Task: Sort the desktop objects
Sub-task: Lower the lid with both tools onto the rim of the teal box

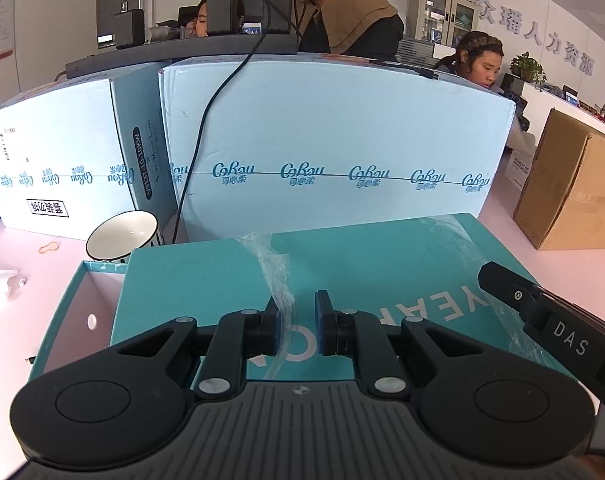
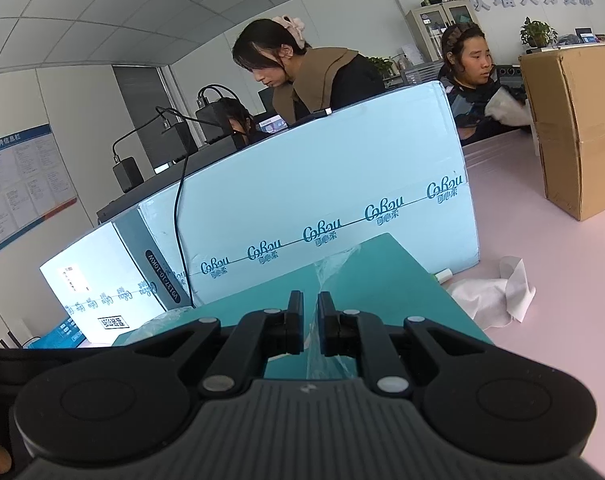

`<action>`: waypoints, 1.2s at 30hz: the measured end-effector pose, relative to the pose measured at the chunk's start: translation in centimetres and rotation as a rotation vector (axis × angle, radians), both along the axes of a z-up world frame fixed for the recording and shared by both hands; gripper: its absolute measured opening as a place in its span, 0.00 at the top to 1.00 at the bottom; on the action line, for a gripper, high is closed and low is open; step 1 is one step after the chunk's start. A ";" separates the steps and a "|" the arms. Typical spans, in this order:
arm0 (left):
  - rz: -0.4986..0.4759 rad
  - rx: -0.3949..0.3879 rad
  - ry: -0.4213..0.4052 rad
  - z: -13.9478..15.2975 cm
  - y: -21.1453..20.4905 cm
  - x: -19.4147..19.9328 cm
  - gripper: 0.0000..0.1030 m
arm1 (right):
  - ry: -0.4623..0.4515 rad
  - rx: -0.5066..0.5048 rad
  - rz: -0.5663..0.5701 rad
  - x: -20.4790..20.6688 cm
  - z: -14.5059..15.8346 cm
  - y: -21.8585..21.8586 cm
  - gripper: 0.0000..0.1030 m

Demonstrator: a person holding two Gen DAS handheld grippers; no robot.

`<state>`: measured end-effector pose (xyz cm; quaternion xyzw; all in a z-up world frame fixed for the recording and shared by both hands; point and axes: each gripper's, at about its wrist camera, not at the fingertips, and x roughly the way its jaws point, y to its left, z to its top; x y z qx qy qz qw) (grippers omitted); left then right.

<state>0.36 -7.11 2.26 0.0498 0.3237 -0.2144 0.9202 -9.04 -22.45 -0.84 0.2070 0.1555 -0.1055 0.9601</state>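
My left tongs (image 1: 298, 322) slightly apart, right tongs (image 2: 310, 326) nearly together, both empty, over teal lid (image 1: 342, 272) lying askew on box (image 1: 62, 304). Loose tape strip (image 1: 278, 276) may snag. Mug (image 1: 120, 236) tipped behind box, could roll.

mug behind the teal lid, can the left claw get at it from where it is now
Probably not directly: the mug lies tipped behind the teal lid, ahead-left of the left claw, so the lid's raised corner blocks a straight approach.
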 end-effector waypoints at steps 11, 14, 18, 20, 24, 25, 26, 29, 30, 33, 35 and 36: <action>-0.006 0.008 -0.003 -0.1 1.2 0.7 0.89 | -0.002 0.014 -0.022 0.5 -0.3 1.3 0.88; -0.006 0.007 -0.003 -0.1 1.5 0.9 0.89 | -0.002 0.015 -0.025 0.7 -0.4 1.6 0.88; -0.006 0.005 -0.002 -0.1 1.9 1.1 0.89 | -0.001 0.018 -0.027 0.9 -0.4 2.0 0.88; -0.006 0.004 -0.002 -0.2 2.1 1.2 0.89 | 0.000 0.018 -0.028 1.0 -0.4 2.2 0.88; -0.005 0.005 0.001 -0.3 2.5 1.3 0.89 | 0.002 0.021 -0.029 1.2 -0.4 2.4 0.88; -0.004 0.005 0.002 -0.3 2.5 1.3 0.89 | 0.003 0.021 -0.029 1.2 -0.4 2.5 0.88; -0.004 0.005 0.002 -0.4 2.6 1.3 0.89 | 0.004 0.021 -0.029 1.2 -0.4 2.6 0.88; -0.003 0.005 0.005 -0.5 2.8 1.4 0.89 | 0.005 0.024 -0.031 1.3 -0.4 2.7 0.88; -0.003 0.005 0.006 -0.5 2.9 1.4 0.89 | 0.006 0.024 -0.031 1.3 -0.5 2.8 0.88; -0.002 0.005 0.008 -0.6 3.1 1.4 0.89 | 0.008 0.025 -0.032 1.3 -0.5 3.1 0.88; -0.001 0.006 0.009 -0.7 3.3 1.5 0.89 | 0.009 0.025 -0.031 1.4 -0.5 3.2 0.88; -0.001 0.006 0.010 -0.7 3.3 1.6 0.89 | 0.010 0.024 -0.031 1.4 -0.5 3.3 0.88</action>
